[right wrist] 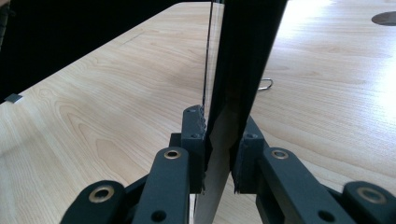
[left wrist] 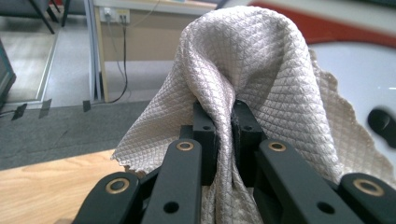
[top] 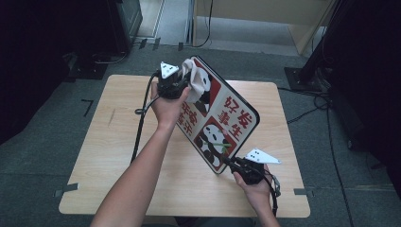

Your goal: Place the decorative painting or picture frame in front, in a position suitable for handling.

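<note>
Your wooden surface (top: 142,156) lies below; above it the panda board (top: 222,120) is tilted, its lower corner clamped in your right gripper (top: 232,164) fingers. Your left gripper (top: 182,85) fingers pinch the beige cloth (top: 194,78) against the board's top.

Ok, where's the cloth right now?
The cloth is pinched in the left gripper, pressed to the top corner of the panda tray at the table's far side in the high view.
</note>
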Action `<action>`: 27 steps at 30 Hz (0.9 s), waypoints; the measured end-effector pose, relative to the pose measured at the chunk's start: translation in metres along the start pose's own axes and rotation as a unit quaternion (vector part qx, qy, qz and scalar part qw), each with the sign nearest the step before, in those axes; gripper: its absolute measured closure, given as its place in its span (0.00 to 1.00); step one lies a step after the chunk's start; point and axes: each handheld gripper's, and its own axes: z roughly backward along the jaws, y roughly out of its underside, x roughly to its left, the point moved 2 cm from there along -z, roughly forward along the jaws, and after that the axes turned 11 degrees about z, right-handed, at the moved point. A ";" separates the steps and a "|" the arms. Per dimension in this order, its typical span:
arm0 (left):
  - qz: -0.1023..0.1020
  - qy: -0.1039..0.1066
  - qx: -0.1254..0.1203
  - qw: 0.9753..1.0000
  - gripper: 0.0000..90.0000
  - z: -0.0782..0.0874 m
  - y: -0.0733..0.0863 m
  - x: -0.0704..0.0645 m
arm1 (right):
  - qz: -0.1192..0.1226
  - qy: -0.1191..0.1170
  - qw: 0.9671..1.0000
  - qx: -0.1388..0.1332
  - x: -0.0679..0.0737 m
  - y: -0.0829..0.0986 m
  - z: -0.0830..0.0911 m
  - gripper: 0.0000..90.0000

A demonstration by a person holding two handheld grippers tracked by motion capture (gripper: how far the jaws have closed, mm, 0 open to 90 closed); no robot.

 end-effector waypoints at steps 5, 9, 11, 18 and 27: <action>-0.005 0.022 -0.008 1.000 0.93 0.005 -0.013 -0.013 | 0.000 -0.002 1.000 -0.001 0.000 0.000 0.000 0.88; -0.024 0.037 -0.015 0.999 0.93 0.010 -0.020 -0.027 | 0.000 -0.002 1.000 -0.001 0.000 0.000 0.000 0.88; -0.035 0.035 -0.012 0.999 0.92 0.010 -0.018 -0.029 | 0.000 -0.002 1.000 -0.001 -0.001 0.000 0.000 0.88; -0.018 0.031 0.011 0.999 0.91 0.005 0.009 -0.011 | 0.001 -0.002 1.000 0.000 -0.001 0.000 0.000 0.87; 0.006 0.017 0.032 0.999 0.90 0.013 0.084 0.011 | 0.002 -0.002 1.000 0.001 -0.001 0.000 -0.001 0.87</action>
